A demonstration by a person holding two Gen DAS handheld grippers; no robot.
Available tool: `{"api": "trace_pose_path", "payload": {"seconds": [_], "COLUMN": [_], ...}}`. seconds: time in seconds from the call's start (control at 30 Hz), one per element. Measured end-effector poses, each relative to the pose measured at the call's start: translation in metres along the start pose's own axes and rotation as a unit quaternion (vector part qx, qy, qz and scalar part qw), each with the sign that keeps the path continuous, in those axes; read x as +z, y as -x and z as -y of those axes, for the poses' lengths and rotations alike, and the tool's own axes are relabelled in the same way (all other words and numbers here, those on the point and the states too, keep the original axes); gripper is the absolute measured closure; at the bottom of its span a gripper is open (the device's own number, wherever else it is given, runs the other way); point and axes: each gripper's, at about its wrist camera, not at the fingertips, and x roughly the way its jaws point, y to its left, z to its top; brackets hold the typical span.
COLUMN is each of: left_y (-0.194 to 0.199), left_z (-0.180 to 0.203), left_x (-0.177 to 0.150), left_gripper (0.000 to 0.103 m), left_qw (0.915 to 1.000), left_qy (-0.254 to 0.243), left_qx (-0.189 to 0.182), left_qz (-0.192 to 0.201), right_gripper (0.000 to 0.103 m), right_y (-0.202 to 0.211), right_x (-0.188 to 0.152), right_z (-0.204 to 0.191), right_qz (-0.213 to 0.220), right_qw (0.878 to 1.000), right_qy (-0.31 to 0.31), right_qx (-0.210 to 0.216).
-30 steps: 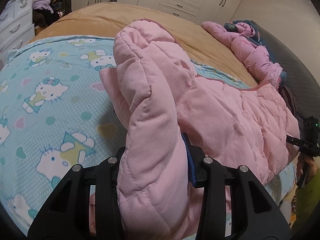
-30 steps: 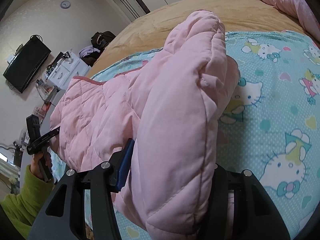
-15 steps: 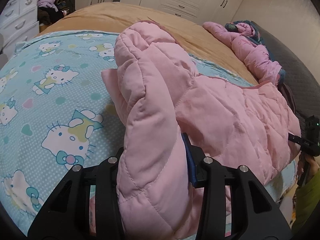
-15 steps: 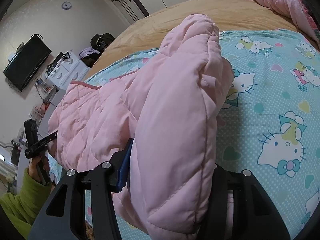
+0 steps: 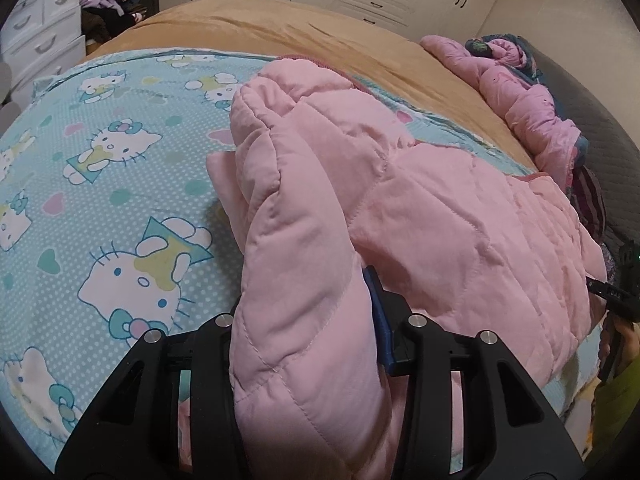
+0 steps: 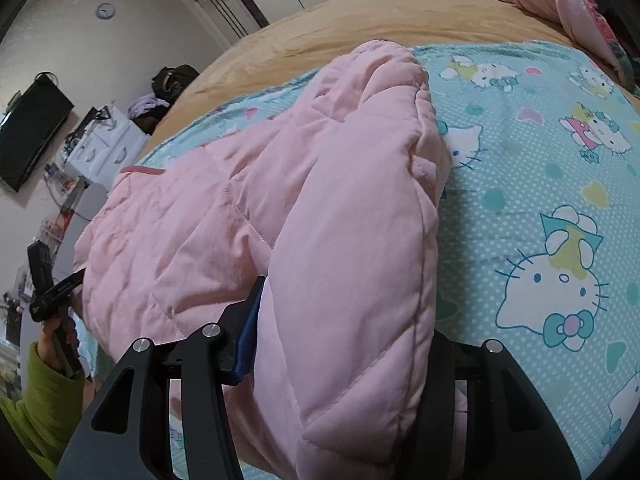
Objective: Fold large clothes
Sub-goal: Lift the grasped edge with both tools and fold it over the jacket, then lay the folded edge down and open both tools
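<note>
Now one puffy, quilted pink jacket (image 5: 420,208) on soft blue kitty blanket (image 5: 100,184), left claw (image 5: 308,340) and right claw (image 6: 340,344) each pinched on a thick fold.

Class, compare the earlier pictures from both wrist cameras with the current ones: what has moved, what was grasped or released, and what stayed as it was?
Both grippers carried the pink quilted jacket forward over the Hello Kitty blanket; its printed cats slid toward the cameras in both views. Nothing was taken hold of or let go. The left gripper and right gripper stay clamped on the jacket's padded ends, and its bunched shape looks the same.
</note>
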Motion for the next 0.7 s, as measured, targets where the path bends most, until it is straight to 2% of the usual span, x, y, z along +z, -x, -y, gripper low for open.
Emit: {"api": "trace_pose_path", "payload": {"seconds": [0.33, 0.6, 0.7], "left_y": [-0.012, -0.009, -0.007], "left_z": [-0.001, -0.003, -0.002], "left_x": [0.005, 0.002, 0.002], "left_gripper": [0.067, 0.067, 0.067], "left_qw": [0.9999, 0.9999, 0.9999], "left_qy": [0.000, 0.001, 0.000], "left_qx": [0.010, 0.010, 0.012], "left_qz": [-0.006, -0.006, -0.007], "right_gripper": [0.036, 0.028, 0.020], "right_y": [-0.022, -0.015, -0.013], "right_x": [-0.004, -0.008, -0.009], "right_z": [0.009, 0.006, 0.004], "right_qz": [-0.012, -0.007, -0.005], "right_qw": [0.999, 0.998, 0.997], "right_qy": [-0.019, -0.029, -0.028], "right_qx": [-0.036, -0.051, -0.066]}}
